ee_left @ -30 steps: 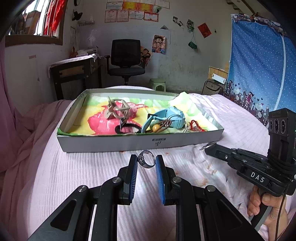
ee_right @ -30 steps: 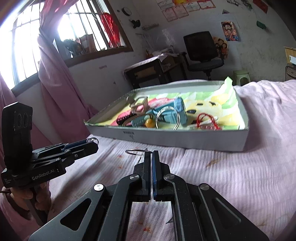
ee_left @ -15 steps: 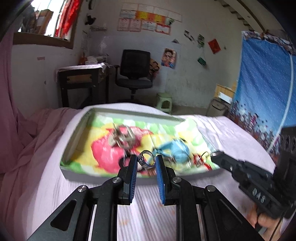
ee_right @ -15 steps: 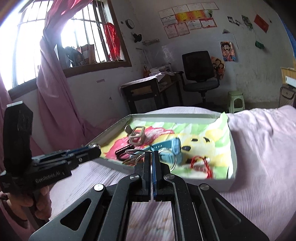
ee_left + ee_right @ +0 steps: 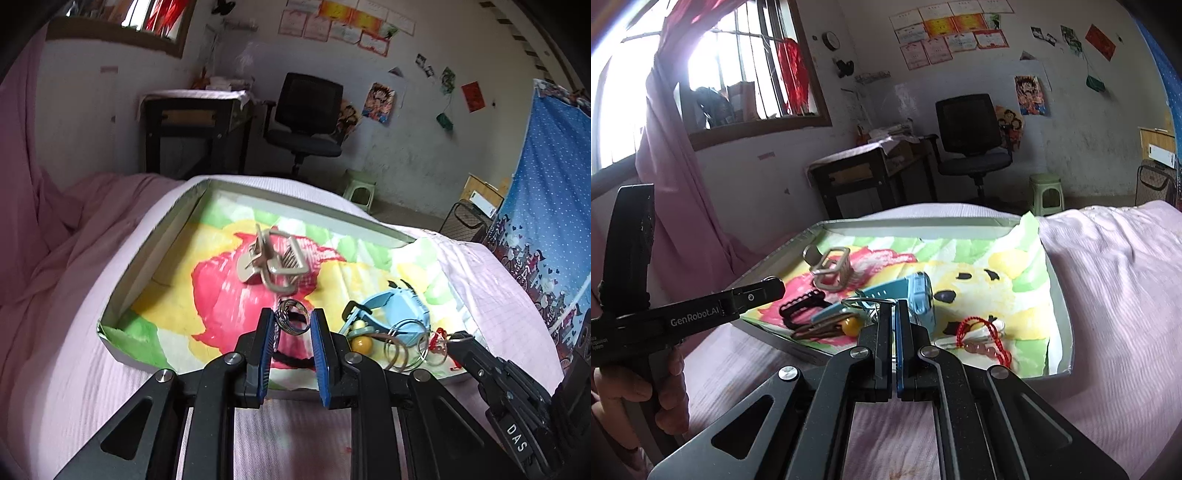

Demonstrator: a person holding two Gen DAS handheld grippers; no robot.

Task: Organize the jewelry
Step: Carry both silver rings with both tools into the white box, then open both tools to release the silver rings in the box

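My left tongs (image 5: 293, 320) pinch a coiled metal ring (image 5: 293, 320) | right tongs (image 5: 893, 314) nip a thin wire hoop (image 5: 866, 302) | both over the shallow cardboard tray (image 5: 147, 258)

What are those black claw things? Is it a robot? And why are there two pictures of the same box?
It is not a robot. A person holds a claw tool in each hand, and each tool carries a small camera that looks out along its two fingers. So one picture comes from the left gripper and the other from the right gripper.

Both look at a shallow box on a pink bed cover. Inside, on a colourful cloth, lie a beige hair clip, a blue watch, a yellow bead, a black hair tie and a red cord.

The left gripper pinches a coiled silver ring. The right gripper pinches a thin wire ring. Both hang above the box.
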